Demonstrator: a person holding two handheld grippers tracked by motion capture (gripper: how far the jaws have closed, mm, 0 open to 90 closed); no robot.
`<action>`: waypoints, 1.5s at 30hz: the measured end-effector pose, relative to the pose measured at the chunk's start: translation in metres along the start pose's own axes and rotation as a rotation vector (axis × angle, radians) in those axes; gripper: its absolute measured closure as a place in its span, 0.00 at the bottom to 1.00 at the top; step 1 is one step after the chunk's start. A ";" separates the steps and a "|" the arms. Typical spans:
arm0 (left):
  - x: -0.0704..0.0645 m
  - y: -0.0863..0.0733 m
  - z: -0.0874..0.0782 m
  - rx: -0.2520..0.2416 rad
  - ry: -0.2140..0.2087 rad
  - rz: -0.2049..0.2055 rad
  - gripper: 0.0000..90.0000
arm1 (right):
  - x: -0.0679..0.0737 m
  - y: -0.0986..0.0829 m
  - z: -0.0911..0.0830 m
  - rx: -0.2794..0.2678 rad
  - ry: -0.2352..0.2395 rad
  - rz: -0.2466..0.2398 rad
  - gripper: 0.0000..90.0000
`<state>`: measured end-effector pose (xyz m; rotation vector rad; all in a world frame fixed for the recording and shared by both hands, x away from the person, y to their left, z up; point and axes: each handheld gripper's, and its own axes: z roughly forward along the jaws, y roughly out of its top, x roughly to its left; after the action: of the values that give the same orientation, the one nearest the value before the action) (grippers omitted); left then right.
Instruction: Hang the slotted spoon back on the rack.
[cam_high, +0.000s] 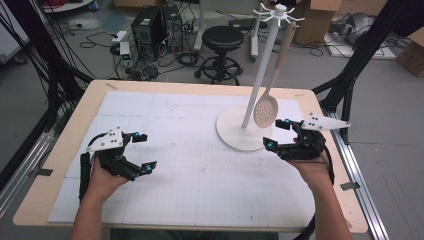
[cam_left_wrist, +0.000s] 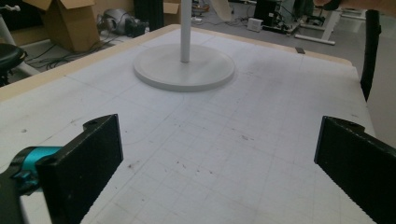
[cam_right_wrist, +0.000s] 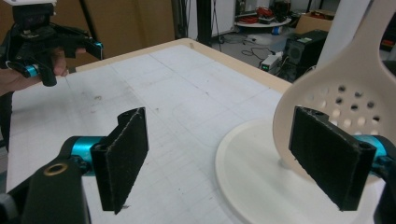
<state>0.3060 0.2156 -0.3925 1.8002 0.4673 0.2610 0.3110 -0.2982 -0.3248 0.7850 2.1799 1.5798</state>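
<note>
From the high view I see a cream slotted spoon with round holes (cam_high: 266, 107) hanging from a white hook stand with a round base (cam_high: 240, 131) on the right half of the white gridded mat (cam_high: 190, 150). My left gripper (cam_high: 141, 151) is spread wide and empty. My right gripper (cam_high: 278, 133), also spread, is just beside the bowl. In the left gripper view, the 2 jaws frame bare mat. In the right gripper view, the perforated bowl (cam_right_wrist: 345, 100) sits behind the right jaw.
</note>
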 end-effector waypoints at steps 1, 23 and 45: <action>0.000 0.000 0.000 0.005 -0.001 -0.001 0.02 | 0.000 -0.004 0.000 -0.001 0.000 0.007 0.20; 0.008 -0.011 -0.001 -0.008 0.006 -0.044 0.02 | 0.009 -0.071 0.010 -0.002 0.007 0.083 0.12; 0.010 -0.013 0.004 -0.004 -0.003 -0.044 0.02 | 0.008 -0.081 0.013 0.020 0.000 0.095 0.11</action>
<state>0.3140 0.2193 -0.4066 1.7840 0.5037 0.2288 0.2924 -0.3023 -0.4047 0.9065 2.1912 1.6050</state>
